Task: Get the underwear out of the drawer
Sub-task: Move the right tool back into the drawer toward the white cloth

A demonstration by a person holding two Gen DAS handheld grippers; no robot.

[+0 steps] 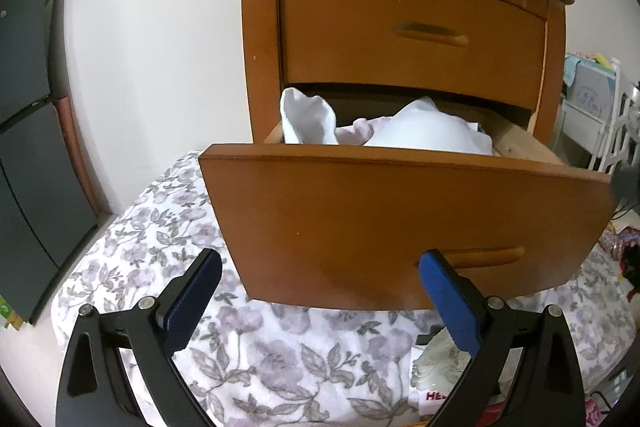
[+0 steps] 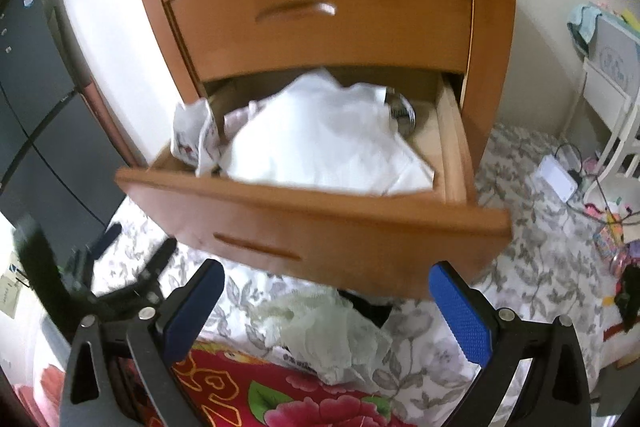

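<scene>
The underwear point(image 2: 320, 143) lay heaped in the lower drawer point(image 2: 304, 227) of the wooden nightstand point(image 1: 400, 27), white cloth mounded above the drawer's front edge, with one piece point(image 1: 306, 123) standing up at the left end and hanging over that side. The drawer was pulled well out; the upper drawer point(image 2: 320, 27) was closed.

Both tools were in front of the drawer and below its front panel, neither touching cloth. The right tool point(image 2: 326, 291) had its blue pads spread wide and held nothing, and it looked down into the drawer from above. The left tool point(image 1: 320, 287) was likewise spread and empty, close to the drawer's handle point(image 1: 488, 255).

The step in hand looked to be the reach for the cloth. It would be done best by lifting the right tool over the front panel and coming down onto the top of the mound — pinching a fold at the crest rather than a flat stretch, so the pads caught a single garment. The lift should go straight up until the hem cleared the panel, since the pile was loose and a neighbouring piece could drag along. The flowered bedspread point(image 1: 180, 247) beneath already carried a pale lacy garment point(image 2: 320, 331).
</scene>
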